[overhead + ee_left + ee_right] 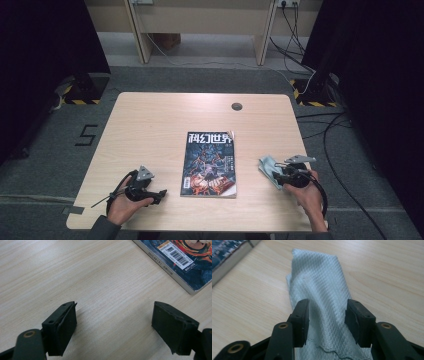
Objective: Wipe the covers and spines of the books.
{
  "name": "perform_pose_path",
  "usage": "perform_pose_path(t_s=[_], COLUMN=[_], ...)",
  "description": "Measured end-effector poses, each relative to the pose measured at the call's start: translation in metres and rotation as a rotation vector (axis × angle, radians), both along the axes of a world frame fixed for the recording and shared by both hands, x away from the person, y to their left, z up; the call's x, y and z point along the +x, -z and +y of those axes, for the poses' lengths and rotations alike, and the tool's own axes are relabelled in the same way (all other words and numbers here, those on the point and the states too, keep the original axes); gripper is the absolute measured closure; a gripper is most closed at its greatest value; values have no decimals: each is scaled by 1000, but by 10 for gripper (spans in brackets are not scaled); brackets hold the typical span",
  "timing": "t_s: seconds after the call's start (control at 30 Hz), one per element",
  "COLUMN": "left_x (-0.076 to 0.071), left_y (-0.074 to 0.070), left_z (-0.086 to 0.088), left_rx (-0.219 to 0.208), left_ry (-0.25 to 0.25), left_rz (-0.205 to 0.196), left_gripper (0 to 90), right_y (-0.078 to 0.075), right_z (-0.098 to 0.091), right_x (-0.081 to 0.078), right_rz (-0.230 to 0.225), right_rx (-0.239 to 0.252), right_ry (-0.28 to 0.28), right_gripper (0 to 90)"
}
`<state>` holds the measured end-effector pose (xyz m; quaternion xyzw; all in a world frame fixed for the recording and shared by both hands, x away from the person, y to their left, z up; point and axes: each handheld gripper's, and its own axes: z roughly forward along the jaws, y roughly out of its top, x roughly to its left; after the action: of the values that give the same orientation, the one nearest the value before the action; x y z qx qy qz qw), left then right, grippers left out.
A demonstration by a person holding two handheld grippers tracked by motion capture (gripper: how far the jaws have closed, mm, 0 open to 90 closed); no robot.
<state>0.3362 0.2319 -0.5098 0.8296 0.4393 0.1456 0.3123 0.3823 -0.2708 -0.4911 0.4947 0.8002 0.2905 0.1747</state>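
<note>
The right tongs [326,315] straddle the cloth [319,287], pads either side of it, not yet pressing. The cloth lies on the counter [150,125] right of the magazine [210,165], its long axis running away from the tongs. The left tongs [113,325] stand open, empty.

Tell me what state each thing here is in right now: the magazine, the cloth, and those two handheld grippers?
Magazine: closed, lying flat, front cover up, untouched.
Cloth: folded and a little bunched, lying on the table, between the right gripper's jaws.
Right gripper: jaws partly closed around the cloth, pads at its sides; a firm pinch cannot be told.
Left gripper: open wide, nothing between its jaws, low over bare table near the magazine's corner.
</note>
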Motion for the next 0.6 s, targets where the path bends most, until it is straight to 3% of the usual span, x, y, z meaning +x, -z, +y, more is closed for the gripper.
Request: perform_pose_path(t_s=[0.23, 0.4, 0.6], left_x=[0, 0, 0], left_y=[0, 0, 0], left_z=[2, 0, 1], left_rx=[7, 1, -4], left_ry=[-3, -3, -4], left_rz=[-7, 0, -2], left_gripper=[189, 190, 196], right_y=[4, 3, 1], right_z=[0, 2, 2], right_x=[3, 2, 2], right_rz=[-19, -27, -26], right_rx=[-17, -42, -45], right_ry=[-14, -26, -39], right_gripper=[630, 753, 794])
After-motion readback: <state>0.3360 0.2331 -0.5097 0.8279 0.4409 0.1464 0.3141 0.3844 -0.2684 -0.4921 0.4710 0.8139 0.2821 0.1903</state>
